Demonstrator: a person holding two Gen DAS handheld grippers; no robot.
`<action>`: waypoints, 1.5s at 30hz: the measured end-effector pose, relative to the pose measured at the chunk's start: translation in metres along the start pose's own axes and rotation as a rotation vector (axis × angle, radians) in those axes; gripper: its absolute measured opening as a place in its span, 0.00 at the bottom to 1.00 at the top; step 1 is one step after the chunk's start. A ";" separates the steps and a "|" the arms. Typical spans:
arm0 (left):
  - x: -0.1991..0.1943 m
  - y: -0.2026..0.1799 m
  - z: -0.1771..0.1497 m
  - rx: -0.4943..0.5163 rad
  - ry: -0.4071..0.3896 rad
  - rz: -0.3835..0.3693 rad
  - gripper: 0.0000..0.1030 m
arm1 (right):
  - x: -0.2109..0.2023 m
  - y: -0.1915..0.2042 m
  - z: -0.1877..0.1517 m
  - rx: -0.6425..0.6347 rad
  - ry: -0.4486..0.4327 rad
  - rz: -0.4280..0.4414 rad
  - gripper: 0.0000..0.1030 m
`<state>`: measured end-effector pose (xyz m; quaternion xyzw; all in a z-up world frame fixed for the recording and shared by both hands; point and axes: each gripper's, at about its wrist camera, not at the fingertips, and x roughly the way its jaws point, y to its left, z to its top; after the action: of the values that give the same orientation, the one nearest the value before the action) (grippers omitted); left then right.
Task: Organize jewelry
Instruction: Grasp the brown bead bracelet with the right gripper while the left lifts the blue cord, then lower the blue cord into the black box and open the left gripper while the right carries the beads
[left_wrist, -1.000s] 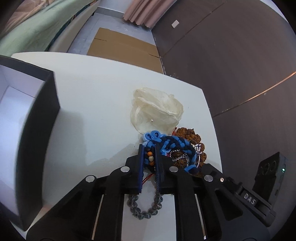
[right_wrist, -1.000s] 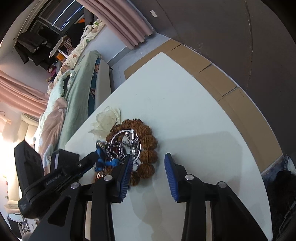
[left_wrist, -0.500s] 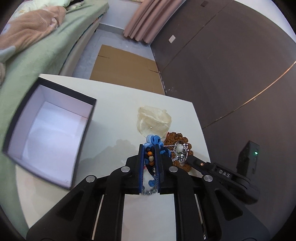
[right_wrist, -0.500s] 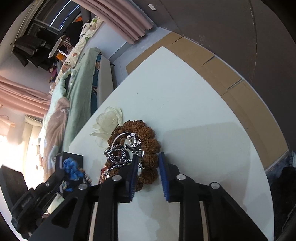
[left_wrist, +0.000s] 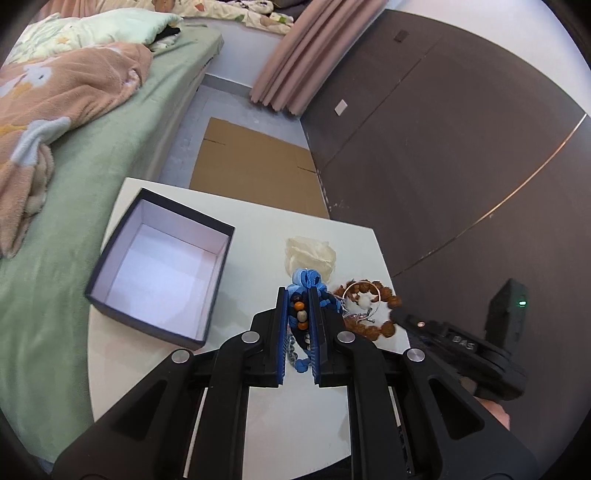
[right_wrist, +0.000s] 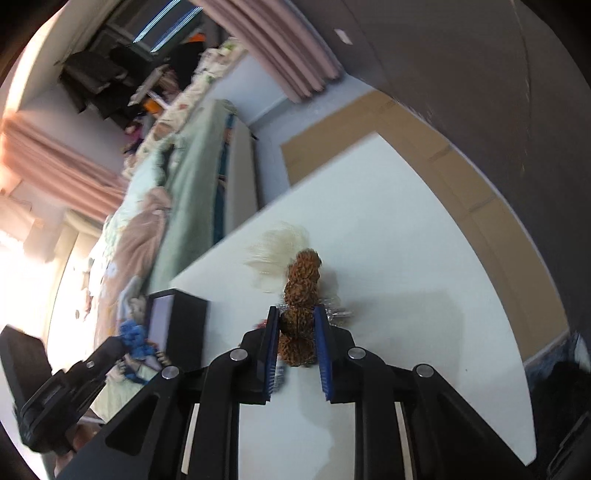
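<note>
A: White tabletop is showing bare surface between the open black box near its left edge and the jewelry on the right. The cream pouch is lying near the far edge, just beyond the jewelry.

B: What is the left gripper doing?

A: Its jaws are pressing together on a blue braided cord with orange and brown beads, and the strand is hanging down between the pads, clear of the table.

B: And the right gripper?

A: Its jaws have just been closing, and they are clamping the brown rough-bead bracelet. Part of the bracelet is sticking out past the fingertips, toward the pouch. In the left view a silver ring bangle is sitting against those brown beads. To the right of the bracelet the table is lying bare up to its curved edge.
</note>
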<state>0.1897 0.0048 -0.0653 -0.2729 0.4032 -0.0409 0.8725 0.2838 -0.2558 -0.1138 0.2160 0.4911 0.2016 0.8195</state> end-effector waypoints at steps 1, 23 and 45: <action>-0.004 0.001 -0.001 -0.003 -0.004 -0.001 0.10 | -0.006 0.012 0.000 -0.030 -0.012 0.003 0.18; -0.071 0.037 0.008 -0.049 -0.121 0.003 0.11 | -0.086 0.123 0.000 -0.267 -0.101 0.101 0.18; -0.090 0.079 0.007 -0.112 -0.146 0.032 0.11 | 0.040 0.105 -0.035 -0.284 0.152 -0.074 0.18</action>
<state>0.1228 0.1013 -0.0411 -0.3171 0.3445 0.0156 0.8835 0.2575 -0.1419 -0.0991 0.0637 0.5258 0.2544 0.8092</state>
